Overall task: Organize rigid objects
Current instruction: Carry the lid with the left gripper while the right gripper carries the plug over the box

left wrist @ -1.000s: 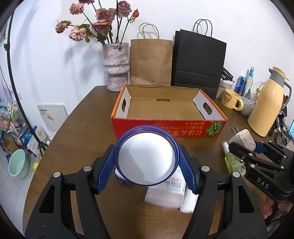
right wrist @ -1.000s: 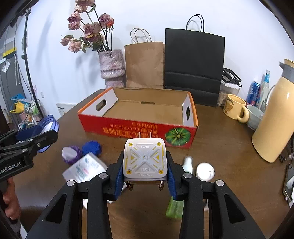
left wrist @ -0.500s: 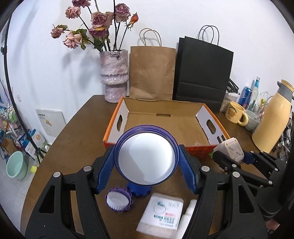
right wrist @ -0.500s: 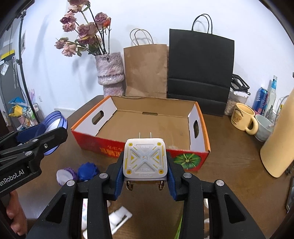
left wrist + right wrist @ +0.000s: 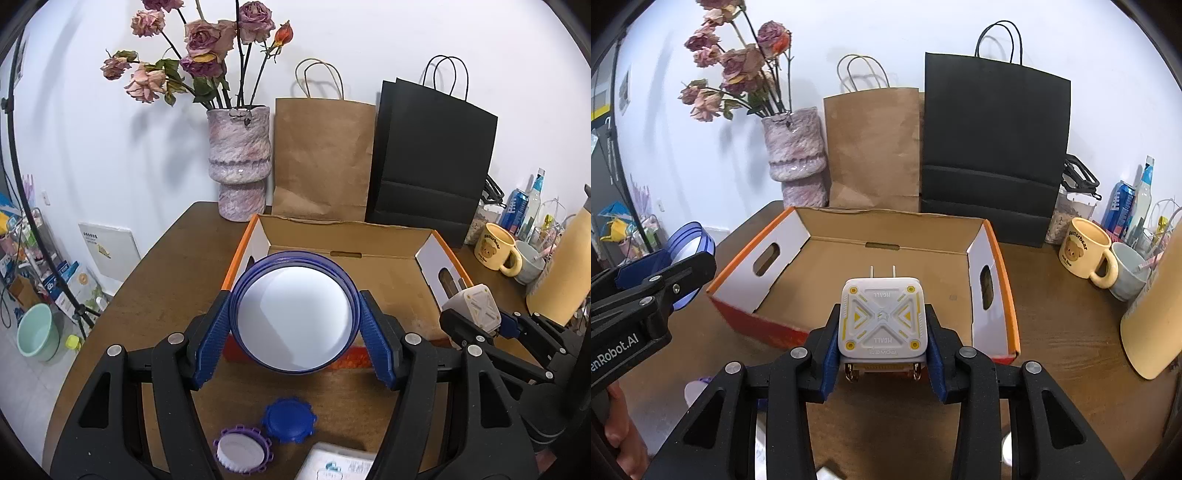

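Gripping a round blue-rimmed lid (image 5: 293, 314), the left tongs (image 5: 294, 334) hold it above the cardboard box's (image 5: 886, 254) near wall. The right tongs (image 5: 882, 345) clamp a white charger (image 5: 882, 319) marked "POWER" over the box. A yellow mug (image 5: 1082, 251) reads "Butterbear".

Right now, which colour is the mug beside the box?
Pale yellow, with a bear picture; the mug shows best in the right wrist view.
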`<state>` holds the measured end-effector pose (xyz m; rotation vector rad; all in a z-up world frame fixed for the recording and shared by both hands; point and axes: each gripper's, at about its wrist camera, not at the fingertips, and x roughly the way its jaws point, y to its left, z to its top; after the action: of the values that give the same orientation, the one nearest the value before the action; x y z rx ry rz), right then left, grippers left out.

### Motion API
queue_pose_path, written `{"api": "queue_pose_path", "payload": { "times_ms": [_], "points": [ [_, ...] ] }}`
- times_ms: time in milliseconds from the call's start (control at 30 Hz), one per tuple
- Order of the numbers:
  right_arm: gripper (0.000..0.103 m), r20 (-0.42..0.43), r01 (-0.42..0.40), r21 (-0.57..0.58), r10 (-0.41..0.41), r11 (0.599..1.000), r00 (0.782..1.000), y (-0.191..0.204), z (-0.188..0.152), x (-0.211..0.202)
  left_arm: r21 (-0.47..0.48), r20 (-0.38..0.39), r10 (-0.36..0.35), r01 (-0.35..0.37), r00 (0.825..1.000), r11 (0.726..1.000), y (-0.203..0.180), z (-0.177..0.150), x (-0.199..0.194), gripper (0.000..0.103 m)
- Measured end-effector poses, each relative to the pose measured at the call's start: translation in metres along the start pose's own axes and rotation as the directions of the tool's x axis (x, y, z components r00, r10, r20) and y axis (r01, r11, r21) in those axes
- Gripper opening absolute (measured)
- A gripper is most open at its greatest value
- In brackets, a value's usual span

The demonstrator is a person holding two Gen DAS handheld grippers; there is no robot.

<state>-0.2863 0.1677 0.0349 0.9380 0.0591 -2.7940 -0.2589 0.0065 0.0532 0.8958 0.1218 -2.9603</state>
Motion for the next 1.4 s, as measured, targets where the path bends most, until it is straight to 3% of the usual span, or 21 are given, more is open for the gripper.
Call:
{"api": "queue_pose_path", "payload": {
  "times_ms": [733, 1400],
  "points": [
    [0.043, -0.058, 0.041, 0.008, -0.041, 0.999, 0.997, -0.018, 0.044, 0.071, 0.015, -0.051, 0.044, -0.044, 0.998, 0.999, -0.006, 0.029, 0.076, 0.063],
    [0.043, -0.121, 0.063, -0.003, -0.063, 0.998, 0.991, -0.029, 0.039, 0.105, 0.051, -0.103, 0.059, -0.054, 0.993, 0.997, -0.009, 0.033, 0.119, 0.063]
  ]
}}
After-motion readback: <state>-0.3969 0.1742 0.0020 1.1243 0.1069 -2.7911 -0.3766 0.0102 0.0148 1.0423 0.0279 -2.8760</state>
